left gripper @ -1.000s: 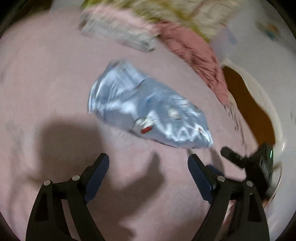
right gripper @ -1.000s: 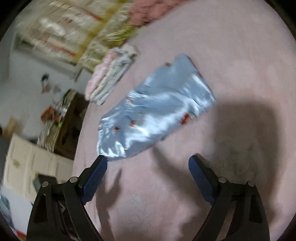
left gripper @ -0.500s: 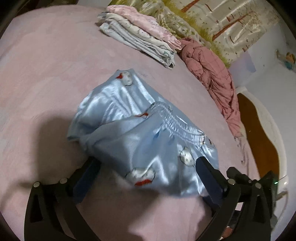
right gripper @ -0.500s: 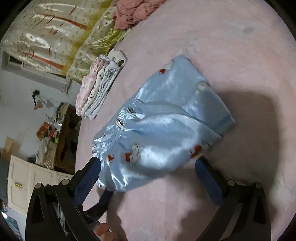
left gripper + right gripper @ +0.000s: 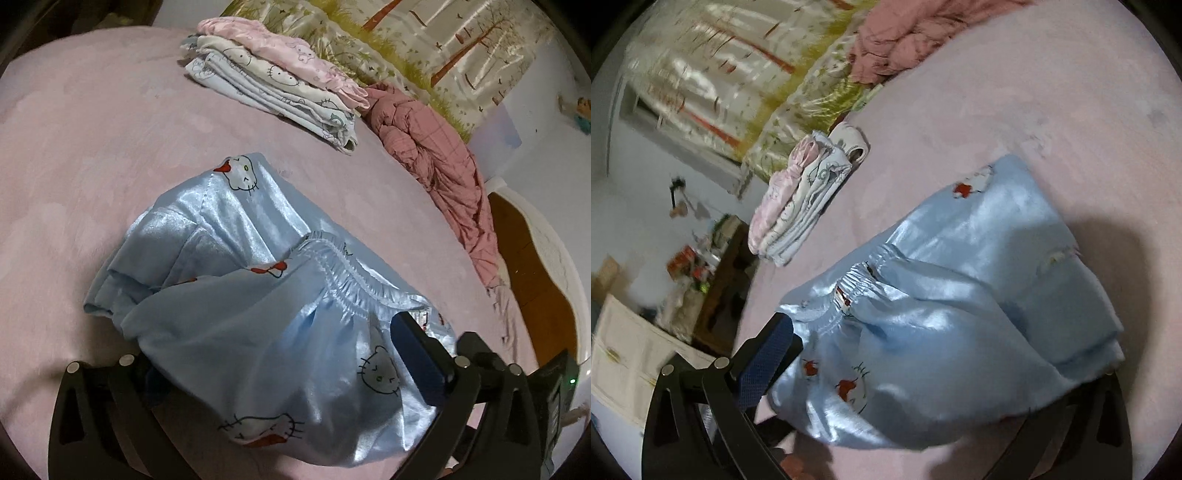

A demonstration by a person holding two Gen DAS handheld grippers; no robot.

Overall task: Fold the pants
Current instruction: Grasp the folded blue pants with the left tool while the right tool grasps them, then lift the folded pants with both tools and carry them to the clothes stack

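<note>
Both the left gripper [image 5: 284,354] and right gripper [image 5: 934,373] have just been opening, jaws spread wide around the folded, shiny light-blue satin pants [image 5: 258,302], pressing nothing. The pants lie mid-bed on the pink fleece blanket [image 5: 92,140]; bare blanket rings them. Beyond, a stack of folded clothes [image 5: 273,85] sits well apart.

Dim, warm indoor light — fisheye-warped edges, right view's background smeared

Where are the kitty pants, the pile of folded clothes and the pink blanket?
blue pants [image 5: 258,325], left wrist view, front panel.
folded stack [image 5: 273,85], left wrist view, top layers.
pink blanket [image 5: 436,147], left wrist view, crumpled middle.
</note>
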